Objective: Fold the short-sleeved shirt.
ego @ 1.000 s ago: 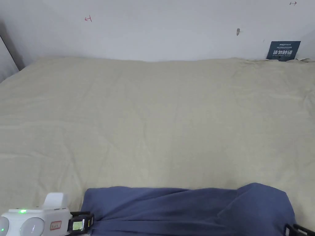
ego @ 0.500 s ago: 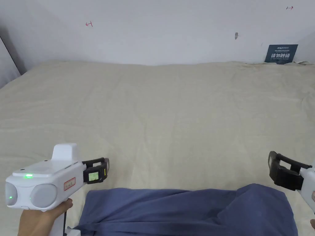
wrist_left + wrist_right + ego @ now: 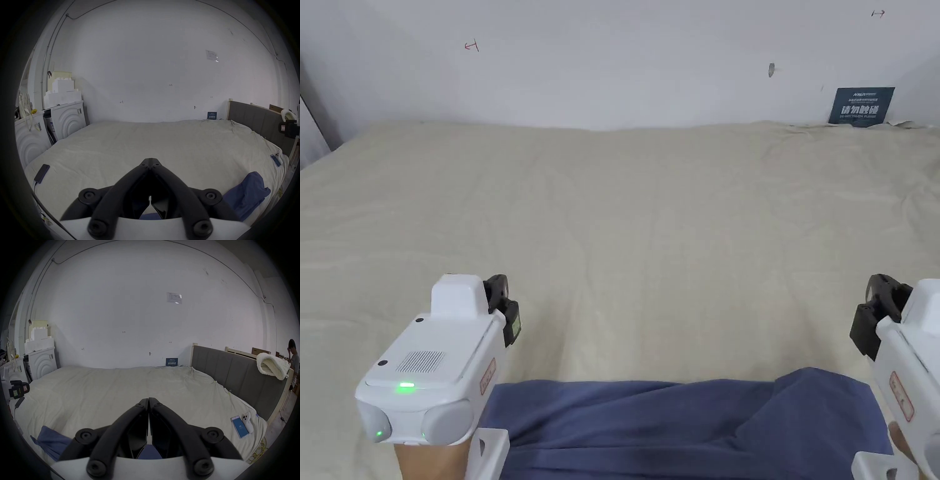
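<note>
The left gripper (image 3: pixel 150 164), fingers (image 3: pixel 142 168) pressed together, hangs over the bed (image 3: pixel 113 146), empty.

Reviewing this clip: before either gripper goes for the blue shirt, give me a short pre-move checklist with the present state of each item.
1. Left gripper holds nothing: ok, its fingers meet at the tips with no cloth between them.
2. Right gripper holds nothing: ok, shut on nothing.
3. Both grippers raised off the shirt: ok, they hang above the bed, one near each end of the shirt.
4. Shirt spread flat for folding: not ok, it lies bunched along the near edge.
5. Fingers open for a grasp: not ok, both pairs are shut.
6. Sleeves and collar located: cannot tell, hidden in the bunched cloth.
</note>
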Action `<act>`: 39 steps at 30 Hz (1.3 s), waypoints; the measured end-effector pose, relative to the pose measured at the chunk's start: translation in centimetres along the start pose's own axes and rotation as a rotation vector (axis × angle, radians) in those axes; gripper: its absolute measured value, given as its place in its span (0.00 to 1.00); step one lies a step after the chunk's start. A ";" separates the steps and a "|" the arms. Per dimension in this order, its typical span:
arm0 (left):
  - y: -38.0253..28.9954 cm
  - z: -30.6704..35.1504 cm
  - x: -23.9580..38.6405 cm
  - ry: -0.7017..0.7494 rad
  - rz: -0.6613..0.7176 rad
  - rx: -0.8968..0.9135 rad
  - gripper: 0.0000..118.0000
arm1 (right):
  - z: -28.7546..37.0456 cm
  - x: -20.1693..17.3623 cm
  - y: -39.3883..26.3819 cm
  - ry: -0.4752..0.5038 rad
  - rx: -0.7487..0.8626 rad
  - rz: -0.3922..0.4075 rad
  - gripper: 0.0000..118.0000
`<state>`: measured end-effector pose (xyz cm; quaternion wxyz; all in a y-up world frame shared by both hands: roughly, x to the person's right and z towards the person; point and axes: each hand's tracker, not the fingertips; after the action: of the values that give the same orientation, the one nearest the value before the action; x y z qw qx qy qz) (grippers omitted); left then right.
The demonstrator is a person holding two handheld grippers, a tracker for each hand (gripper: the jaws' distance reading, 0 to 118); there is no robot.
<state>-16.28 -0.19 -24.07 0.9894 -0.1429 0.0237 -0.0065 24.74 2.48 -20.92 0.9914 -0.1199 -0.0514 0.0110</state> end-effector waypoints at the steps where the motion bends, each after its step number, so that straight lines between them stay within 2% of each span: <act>1: -0.2 0.0 -0.1 -0.004 0.008 -0.003 0.00 | 0.0 0.1 -0.2 0.002 -0.002 -0.004 0.00; 8: -1.1 -0.7 -1.1 -0.039 0.015 -0.104 0.00 | -0.3 0.1 -0.4 0.006 -0.006 0.000 0.00; 17: -2.9 -4.7 -7.3 -0.211 0.159 -0.510 0.00 | -0.5 0.2 -0.4 0.012 -0.020 0.003 0.00; 20: -4.2 -5.9 -9.2 -0.216 0.193 -0.621 0.05 | -0.4 -0.1 -0.3 0.014 -0.029 0.000 0.00; 23: -5.4 -6.8 -10.8 -0.244 0.242 -0.721 0.18 | -0.4 -0.2 -0.3 0.013 -0.036 0.004 0.00; 26: -6.8 -7.7 -11.8 -0.279 0.279 -0.813 0.58 | -0.5 -0.4 -0.4 0.017 -0.045 0.001 0.00; 27: -7.2 -8.1 -12.0 -0.271 0.276 -0.831 0.68 | -0.6 -0.4 -0.5 0.017 -0.049 0.003 0.00; 28: -7.6 -8.4 -12.2 -0.269 0.275 -0.846 0.73 | -0.7 -0.4 -0.6 0.016 -0.051 0.005 0.00; 30: -8.4 -8.5 -12.3 -0.269 0.278 -0.855 0.76 | -0.7 -0.4 -0.7 0.016 -0.057 0.006 0.00; 39: -11.2 -9.7 -12.8 -0.272 0.283 -0.947 0.74 | -1.1 0.3 -1.4 0.007 -0.085 0.001 0.00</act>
<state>-29.63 -13.38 -29.64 0.8016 -0.5702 -0.0855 0.1578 25.17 0.83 -21.57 0.9856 -0.1619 -0.0484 0.0090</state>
